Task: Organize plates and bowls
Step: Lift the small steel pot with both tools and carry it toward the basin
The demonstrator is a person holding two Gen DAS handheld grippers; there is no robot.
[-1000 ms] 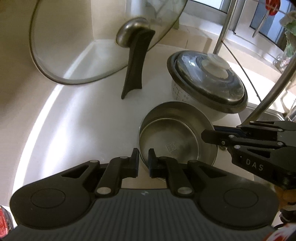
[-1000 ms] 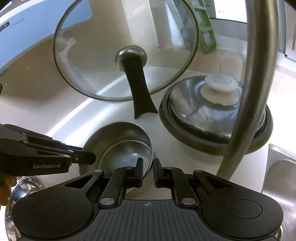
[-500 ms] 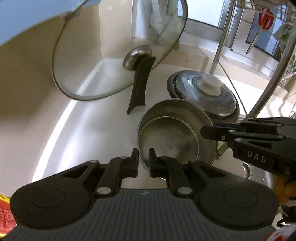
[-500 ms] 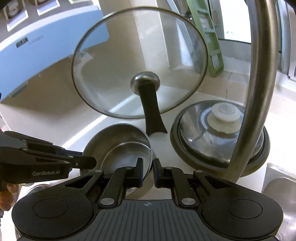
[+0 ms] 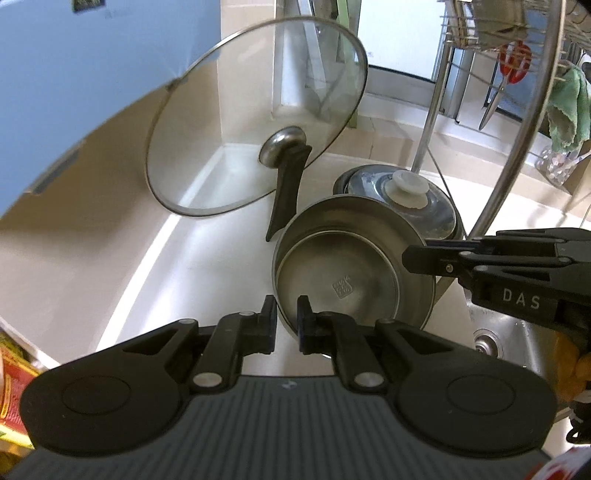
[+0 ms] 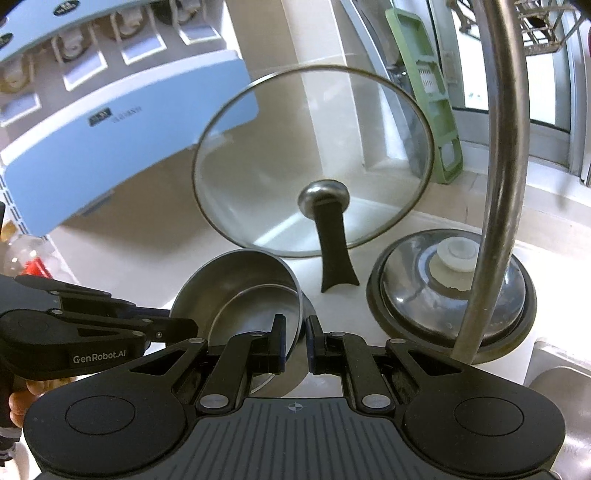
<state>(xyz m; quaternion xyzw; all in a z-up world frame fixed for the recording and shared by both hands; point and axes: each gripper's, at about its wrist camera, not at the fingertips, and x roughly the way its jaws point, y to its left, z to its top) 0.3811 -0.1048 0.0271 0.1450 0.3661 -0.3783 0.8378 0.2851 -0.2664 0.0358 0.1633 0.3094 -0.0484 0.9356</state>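
A stainless steel bowl (image 5: 354,269) with a second steel bowl nested inside is held tilted in the air above the white counter. My left gripper (image 5: 287,321) is shut on the bowl's near rim. My right gripper (image 6: 295,343) is shut on the opposite rim of the same bowl (image 6: 236,288). The right gripper also shows in the left wrist view (image 5: 413,254), and the left gripper shows in the right wrist view (image 6: 192,328).
A large glass lid (image 6: 314,162) stands on its black handle against the wall. A steel pot with a lid (image 6: 450,280) sits behind the bowl. A curved tap (image 6: 498,184) rises over the sink (image 5: 502,332). A dish rack (image 5: 491,29) hangs at upper right.
Both grippers have lifted the nested bowls up off the counter and pulled back; the lid and the pot now sit lower and farther away.
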